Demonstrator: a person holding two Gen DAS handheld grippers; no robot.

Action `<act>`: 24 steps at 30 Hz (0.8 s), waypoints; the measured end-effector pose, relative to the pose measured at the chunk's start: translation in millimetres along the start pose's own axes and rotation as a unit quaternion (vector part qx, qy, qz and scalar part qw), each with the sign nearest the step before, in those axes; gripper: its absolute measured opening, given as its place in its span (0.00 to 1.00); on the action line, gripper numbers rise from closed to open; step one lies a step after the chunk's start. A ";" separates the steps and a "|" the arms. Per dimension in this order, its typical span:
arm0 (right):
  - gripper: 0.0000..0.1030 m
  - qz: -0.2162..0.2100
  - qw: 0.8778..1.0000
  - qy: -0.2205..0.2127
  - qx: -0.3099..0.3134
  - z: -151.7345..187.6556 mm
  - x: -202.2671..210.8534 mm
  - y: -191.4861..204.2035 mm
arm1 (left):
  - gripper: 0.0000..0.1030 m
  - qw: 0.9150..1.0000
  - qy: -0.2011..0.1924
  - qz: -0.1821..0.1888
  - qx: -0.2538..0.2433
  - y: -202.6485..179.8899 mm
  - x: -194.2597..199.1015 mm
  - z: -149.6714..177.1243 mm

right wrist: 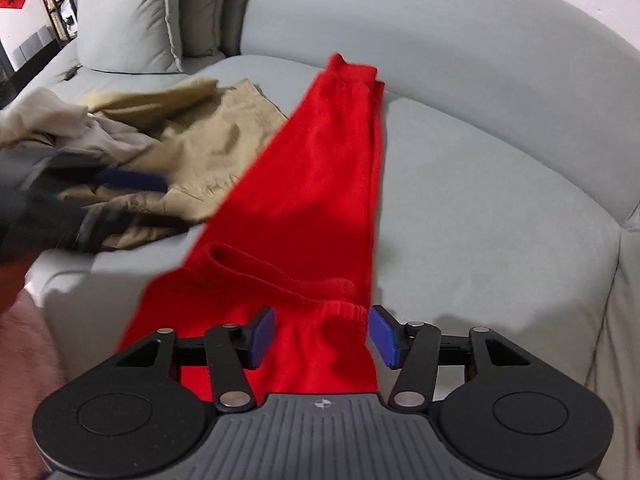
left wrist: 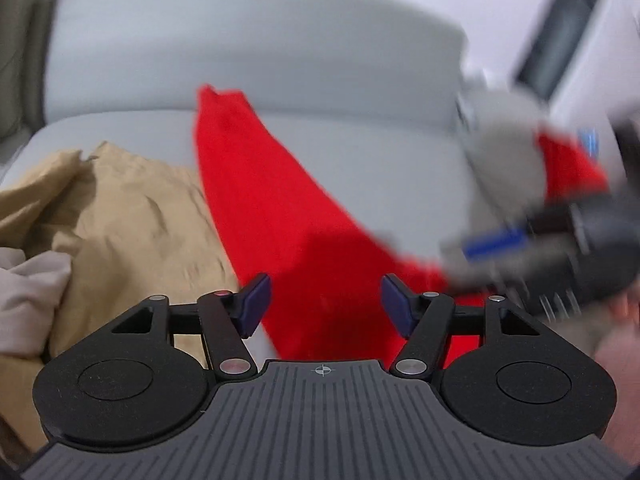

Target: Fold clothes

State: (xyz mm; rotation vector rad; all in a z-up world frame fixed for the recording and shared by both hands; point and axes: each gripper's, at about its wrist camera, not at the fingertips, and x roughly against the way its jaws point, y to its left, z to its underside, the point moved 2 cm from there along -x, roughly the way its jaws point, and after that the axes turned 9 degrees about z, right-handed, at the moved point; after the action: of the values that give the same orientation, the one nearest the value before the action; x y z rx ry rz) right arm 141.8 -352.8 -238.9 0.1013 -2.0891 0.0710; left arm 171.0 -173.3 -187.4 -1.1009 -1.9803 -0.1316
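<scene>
A pair of red trousers (left wrist: 260,184) lies lengthwise on the grey sofa seat (left wrist: 380,152), legs toward the backrest. My left gripper (left wrist: 324,304) hovers open over the near part of the red cloth, with nothing pinched. In the right wrist view the trousers (right wrist: 320,168) end in an elastic waistband that hangs at the seat's front edge. My right gripper (right wrist: 322,336) stands open just above that waistband, its pads apart on either side and not pressing. Each gripper shows as a blur in the other's view, with a blue pad (left wrist: 496,240) at right and a blue pad (right wrist: 132,180) at left.
A crumpled tan garment (right wrist: 208,136) lies left of the trousers, with a pale beige cloth (right wrist: 60,120) heaped beside it. A grey cushion (right wrist: 128,12) leans at the back left. The sofa backrest (right wrist: 440,40) curves behind, and bare seat (right wrist: 480,200) lies right of the trousers.
</scene>
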 end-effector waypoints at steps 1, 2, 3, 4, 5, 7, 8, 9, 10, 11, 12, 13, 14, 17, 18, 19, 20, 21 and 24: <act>0.42 -0.010 1.000 -0.003 0.002 3.2 -4.6 0.6 | 0.64 1.000 0.009 -0.004 -0.019 -7.3 -6.4 3.7; 0.41 -0.013 1.000 -0.005 0.008 4.3 -4.7 0.6 | 0.63 0.999 0.014 -0.009 -0.030 -11.4 -11.7 5.8; 0.41 -0.009 1.000 -0.009 0.019 5.1 -3.4 1.7 | 0.62 0.999 0.018 -0.013 -0.036 -12.7 -17.4 7.1; 0.41 -0.002 0.999 -0.013 0.033 6.1 -4.7 3.8 | 0.60 0.999 0.025 -0.016 -0.042 -13.6 -25.3 8.3; 0.41 0.002 0.999 -0.014 0.039 6.1 -7.2 4.8 | 0.59 0.998 0.032 -0.019 -0.048 -14.4 -33.2 9.5; 0.41 0.004 0.999 -0.009 0.038 4.5 -15.2 2.5 | 0.57 0.997 0.047 -0.024 -0.056 -13.7 -48.0 12.4; 0.41 0.006 0.999 -0.007 0.038 4.2 -19.0 0.8 | 0.57 0.997 0.056 -0.025 -0.054 -10.0 -53.0 14.4; 0.42 0.010 0.999 -0.006 0.039 5.7 -19.3 -0.3 | 0.59 0.996 0.067 -0.027 -0.049 -5.9 -58.7 17.6; 0.44 0.014 0.999 -0.005 0.039 7.6 -19.9 -1.5 | 0.61 0.996 0.074 -0.026 -0.034 -0.3 -64.6 21.1; 0.45 0.017 0.999 -0.005 0.040 8.9 -22.3 -2.3 | 0.61 0.997 0.073 -0.022 -0.019 3.0 -66.1 23.0; 0.46 0.018 0.999 -0.006 0.040 10.7 -24.8 -2.7 | 0.58 0.997 0.071 -0.017 -0.005 4.7 -65.2 23.3; 0.46 0.019 0.999 -0.008 0.040 12.8 -27.3 -3.0 | 0.51 0.997 0.071 -0.012 0.005 6.1 -65.0 23.1; 0.45 0.019 0.999 -0.009 0.039 14.9 -28.3 -3.3 | 0.46 0.997 0.071 -0.009 0.005 5.7 -65.2 23.1; 0.30 0.024 0.998 -0.029 0.051 19.8 -22.2 1.2 | 0.21 0.998 0.062 -0.004 0.000 -1.9 -57.5 22.0; 0.22 0.026 0.998 -0.035 0.056 19.8 -18.8 2.4 | 0.17 0.999 0.053 -0.006 -0.002 -6.8 -50.9 20.0; 0.17 0.025 0.997 -0.047 0.057 18.8 -9.7 3.4 | 0.15 0.999 0.043 -0.008 -0.005 -12.0 -45.0 18.4; 0.16 0.024 0.996 -0.061 0.057 17.6 1.4 4.0 | 0.14 0.999 0.035 -0.009 -0.008 -16.1 -41.2 17.4; 0.13 0.022 0.996 -0.071 0.057 16.2 9.7 4.0 | 0.13 1.000 0.026 -0.009 -0.010 -20.1 -35.9 16.0; 0.12 0.017 0.993 -0.094 0.063 9.9 30.5 3.7 | 0.12 1.000 -0.002 -0.009 -0.005 -24.3 -19.5 10.7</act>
State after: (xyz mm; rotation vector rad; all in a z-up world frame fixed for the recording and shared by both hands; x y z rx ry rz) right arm 117.8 -351.3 -217.4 0.1538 -2.2740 0.2205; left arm 151.4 -196.0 -201.2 -1.0909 -1.9952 -0.1479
